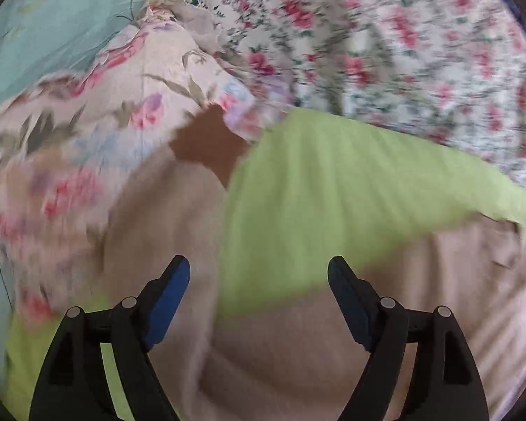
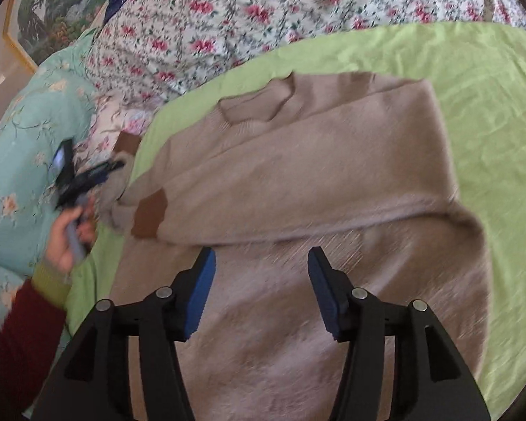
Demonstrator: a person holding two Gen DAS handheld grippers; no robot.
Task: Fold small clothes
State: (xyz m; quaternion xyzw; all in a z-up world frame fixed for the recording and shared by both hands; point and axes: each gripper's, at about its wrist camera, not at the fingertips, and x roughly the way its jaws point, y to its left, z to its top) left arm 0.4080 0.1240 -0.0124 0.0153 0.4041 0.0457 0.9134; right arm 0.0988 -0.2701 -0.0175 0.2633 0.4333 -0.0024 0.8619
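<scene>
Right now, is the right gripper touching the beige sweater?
Apart. In the right wrist view the right gripper stands open above the beige sweater, with nothing between its blue pads.

- A bedroom at home — a bed under a green sheet (image 2: 473,112).
- Flowered quilts (image 2: 228,17) heaped behind it.
- A framed landscape picture (image 2: 49,14) hangs nearby.

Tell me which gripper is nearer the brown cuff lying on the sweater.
Left. The left gripper hovers just beside the brown cuff; the right gripper hangs farther off, over the sweater body.
</scene>
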